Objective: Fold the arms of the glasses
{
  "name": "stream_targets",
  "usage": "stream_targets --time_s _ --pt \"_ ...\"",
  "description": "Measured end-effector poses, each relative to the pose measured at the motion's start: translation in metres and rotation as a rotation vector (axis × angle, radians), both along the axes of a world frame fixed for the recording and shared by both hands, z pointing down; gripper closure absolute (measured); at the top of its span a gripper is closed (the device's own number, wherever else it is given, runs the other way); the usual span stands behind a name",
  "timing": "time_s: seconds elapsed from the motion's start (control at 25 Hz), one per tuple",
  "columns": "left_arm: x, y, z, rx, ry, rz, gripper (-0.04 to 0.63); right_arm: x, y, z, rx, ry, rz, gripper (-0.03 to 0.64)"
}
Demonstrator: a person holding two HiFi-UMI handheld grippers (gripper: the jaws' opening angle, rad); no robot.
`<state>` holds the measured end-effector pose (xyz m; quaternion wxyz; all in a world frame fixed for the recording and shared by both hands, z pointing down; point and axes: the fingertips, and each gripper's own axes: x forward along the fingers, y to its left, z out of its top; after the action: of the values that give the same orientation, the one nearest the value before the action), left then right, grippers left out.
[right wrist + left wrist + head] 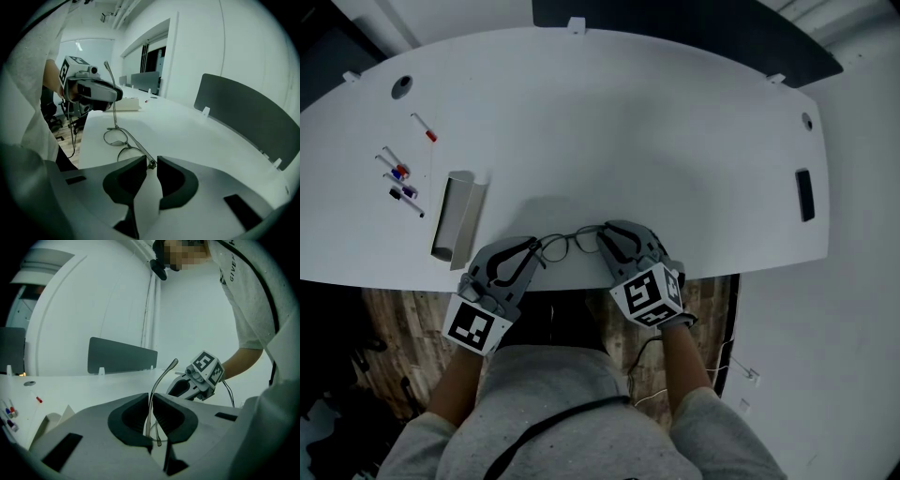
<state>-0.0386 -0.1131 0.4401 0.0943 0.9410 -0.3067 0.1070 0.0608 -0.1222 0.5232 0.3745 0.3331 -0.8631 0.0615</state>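
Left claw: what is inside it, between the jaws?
One arm of the glasses stands pinched inside the left claw, its curved tip sticking up. The rest of the frame is mostly covered by the claw's body.

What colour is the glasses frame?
The glasses frame is thin silvery-grey metal, clearest in the right gripper view.

Dim, cool-toned head view, soft shadows, fisheye gripper views bent and dark at edges
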Motion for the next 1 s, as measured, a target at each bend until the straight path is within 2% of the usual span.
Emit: stream_targets --time_s 0.36,1.0 --pt "0.003 -0.001 -0.001 0.001 0.004 0.008 0.555 0.001 0.004 0.002 0.075 0.072 -0.035 0.554" --pt "0.022 -0.006 0.004 0.022 -0.012 0.04 0.543 0.001 0.008 0.002 0.097 0.062 -0.005 0.557"
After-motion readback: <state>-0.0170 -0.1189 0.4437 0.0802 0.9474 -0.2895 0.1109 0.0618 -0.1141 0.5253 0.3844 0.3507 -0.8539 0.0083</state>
